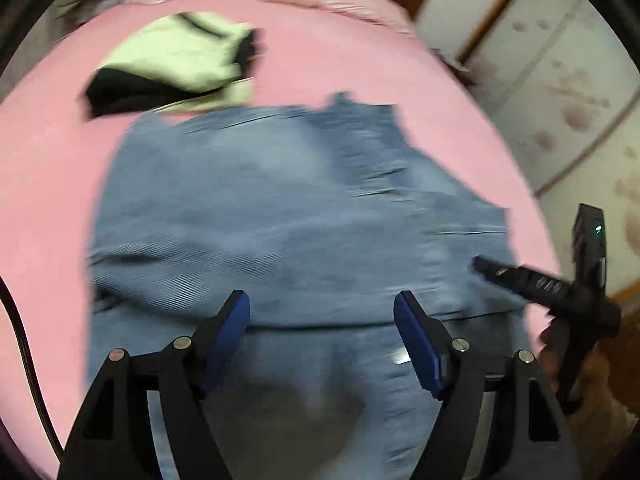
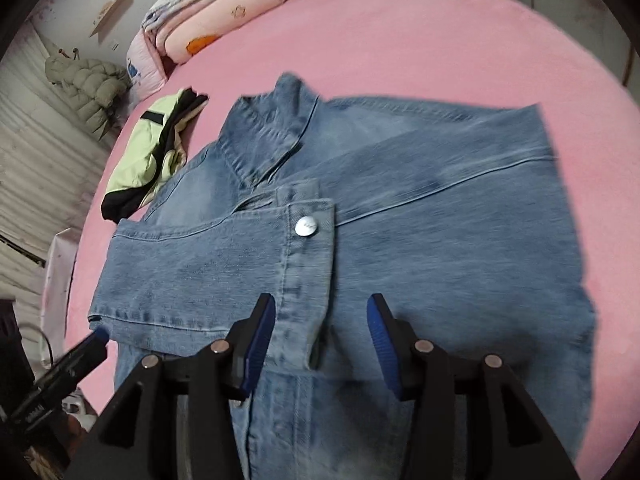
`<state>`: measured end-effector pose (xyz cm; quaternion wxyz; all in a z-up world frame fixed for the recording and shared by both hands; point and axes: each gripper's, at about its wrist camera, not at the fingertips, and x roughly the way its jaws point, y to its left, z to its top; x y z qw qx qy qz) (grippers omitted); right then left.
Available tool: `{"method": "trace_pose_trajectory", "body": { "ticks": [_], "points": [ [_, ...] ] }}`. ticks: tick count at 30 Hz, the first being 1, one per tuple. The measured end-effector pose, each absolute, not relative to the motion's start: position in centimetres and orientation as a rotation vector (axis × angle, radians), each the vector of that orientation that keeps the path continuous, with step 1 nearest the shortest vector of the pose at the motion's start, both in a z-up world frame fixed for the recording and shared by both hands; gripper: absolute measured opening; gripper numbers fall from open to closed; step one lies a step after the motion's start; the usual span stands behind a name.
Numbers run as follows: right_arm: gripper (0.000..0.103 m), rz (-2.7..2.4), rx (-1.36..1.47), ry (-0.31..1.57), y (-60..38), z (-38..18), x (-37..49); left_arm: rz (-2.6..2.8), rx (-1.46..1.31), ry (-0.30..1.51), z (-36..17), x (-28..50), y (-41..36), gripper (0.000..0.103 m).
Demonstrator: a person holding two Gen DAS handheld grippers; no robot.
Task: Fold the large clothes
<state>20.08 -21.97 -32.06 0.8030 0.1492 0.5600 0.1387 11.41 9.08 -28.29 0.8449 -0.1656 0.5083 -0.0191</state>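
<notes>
A blue denim jacket (image 2: 400, 220) lies on the pink bed (image 2: 400, 32), its sleeves folded in over the body and a cuff with a silver button (image 2: 306, 226) on top. It also shows, blurred, in the left wrist view (image 1: 280, 208). My right gripper (image 2: 322, 320) is open and empty just above the cuff. My left gripper (image 1: 322, 320) is open and empty above the jacket's near part. The right gripper shows at the right edge of the left wrist view (image 1: 520, 276); the left gripper shows at lower left of the right wrist view (image 2: 80, 356).
A folded light-green and black garment (image 2: 156, 152) lies on the bed beyond the jacket, also in the left wrist view (image 1: 176, 60). Folded pink bedding (image 2: 208, 12) sits at the head. A padded coat (image 2: 88, 88) hangs at left. A wardrobe (image 1: 568, 92) stands at right.
</notes>
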Motion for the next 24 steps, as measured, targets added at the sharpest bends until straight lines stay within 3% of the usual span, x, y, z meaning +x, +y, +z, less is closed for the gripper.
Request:
{"method": "trace_pose_trajectory", "body": {
  "ticks": [5,12,20,21,23,24],
  "points": [
    [0.048,0.305,0.357,1.281,-20.5,-35.9,22.2,0.072,-0.447,1.081,-30.9,10.3,14.8,0.073],
    [0.050,0.374,0.323,1.242,-17.5,-36.3,23.9,-0.021,-0.642,1.027,-33.3,11.1,17.2,0.072],
    [0.050,0.327,0.239,1.203,-15.8,-36.9,23.9,0.014,-0.537,0.938,-32.8,13.1,17.7,0.072],
    [0.047,0.320,0.223,1.201,-15.6,-36.8,23.8,0.031,-0.539,0.932,-32.8,13.3,18.2,0.072],
    [0.022,0.322,0.175,1.195,-15.1,-36.2,23.6,0.078,-0.531,0.932,-32.9,13.8,19.3,0.071],
    [0.018,0.331,0.175,1.194,-15.1,-35.7,23.6,0.096,-0.528,0.936,-33.0,14.0,19.6,0.071]
  ]
}}
